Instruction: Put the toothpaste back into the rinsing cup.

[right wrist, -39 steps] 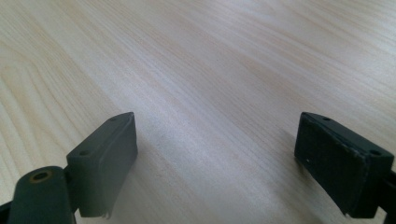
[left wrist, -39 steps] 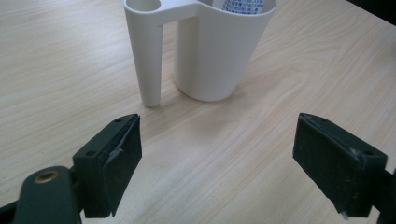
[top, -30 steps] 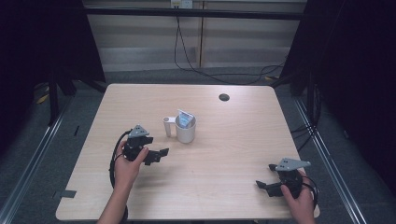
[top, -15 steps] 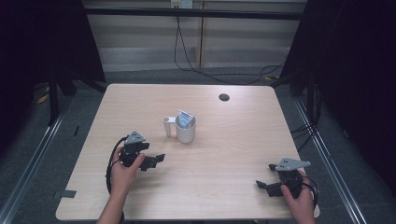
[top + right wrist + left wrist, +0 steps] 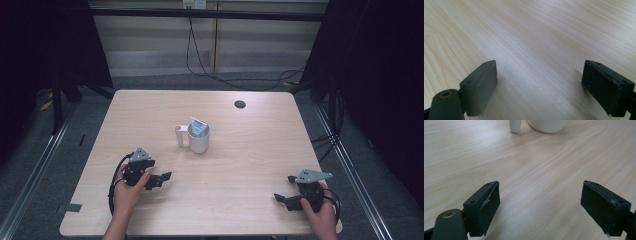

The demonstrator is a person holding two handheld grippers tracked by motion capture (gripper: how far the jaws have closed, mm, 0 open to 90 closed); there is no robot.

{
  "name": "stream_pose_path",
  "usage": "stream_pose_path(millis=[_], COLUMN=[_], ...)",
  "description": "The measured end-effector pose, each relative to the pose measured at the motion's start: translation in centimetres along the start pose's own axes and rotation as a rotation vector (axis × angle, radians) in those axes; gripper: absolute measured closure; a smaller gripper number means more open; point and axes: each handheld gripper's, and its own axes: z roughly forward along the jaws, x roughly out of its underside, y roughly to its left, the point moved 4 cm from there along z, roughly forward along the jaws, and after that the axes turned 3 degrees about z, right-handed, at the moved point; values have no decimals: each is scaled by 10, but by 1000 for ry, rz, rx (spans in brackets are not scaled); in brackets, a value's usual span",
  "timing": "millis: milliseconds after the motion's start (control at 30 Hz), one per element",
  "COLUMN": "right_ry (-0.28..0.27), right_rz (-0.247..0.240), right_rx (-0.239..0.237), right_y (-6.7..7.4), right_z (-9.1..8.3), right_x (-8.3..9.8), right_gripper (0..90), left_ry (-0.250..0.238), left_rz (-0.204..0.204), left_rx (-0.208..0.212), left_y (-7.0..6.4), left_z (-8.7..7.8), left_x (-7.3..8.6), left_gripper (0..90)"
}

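Where the bench (image 5: 250, 150) is lit, these are seen:
Mug: a white mug (image 5: 199, 138) is stood near the bench middle, handle to the left, a blue-and-white packet (image 5: 197, 127) held inside.
Left gripper (image 5: 159, 180): laid near the front left, jaws spread wide, nothing gripped, mug base ahead.
Right gripper (image 5: 285, 198): laid at the front right corner, jaws spread, empty.
Far edge: a dark round hole (image 5: 240, 104) is set.

White mug (image 5: 198, 140) mid-table (image 5: 260, 150), handle left, pale blue packet (image 5: 199, 128) poking from it. Left gripper (image 5: 159, 180) low at near-left, jaws toward mug, well apart from it. Right gripper (image 5: 283, 198) at near-right corner. Dark round hole (image 5: 240, 104) far side.
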Motion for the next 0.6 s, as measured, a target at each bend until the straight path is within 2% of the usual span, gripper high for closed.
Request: stream_pose_path(millis=[133, 300, 400, 500, 600], right_ry=[0, 0, -1, 0, -1], right_rz=[1, 1, 2, 0, 1], right_rx=[-1, 0, -2, 0, -2], right_y=[0, 0, 0, 0, 0], right_z=[0, 0, 0, 0, 0], right_x=[0, 0, 0, 0, 0], right_gripper=[128, 128, 128, 128, 128], left_ry=[13, 38, 32, 45, 37], left_rz=[-4, 25, 26, 54, 62], left_rx=[-8, -24, -26, -31, -39], left_y=[1, 1, 1, 0, 0], left_z=[0, -1, -1, -1, -1], left_x=[6, 12, 13, 14, 14], left_gripper=[157, 157, 156, 156, 154])
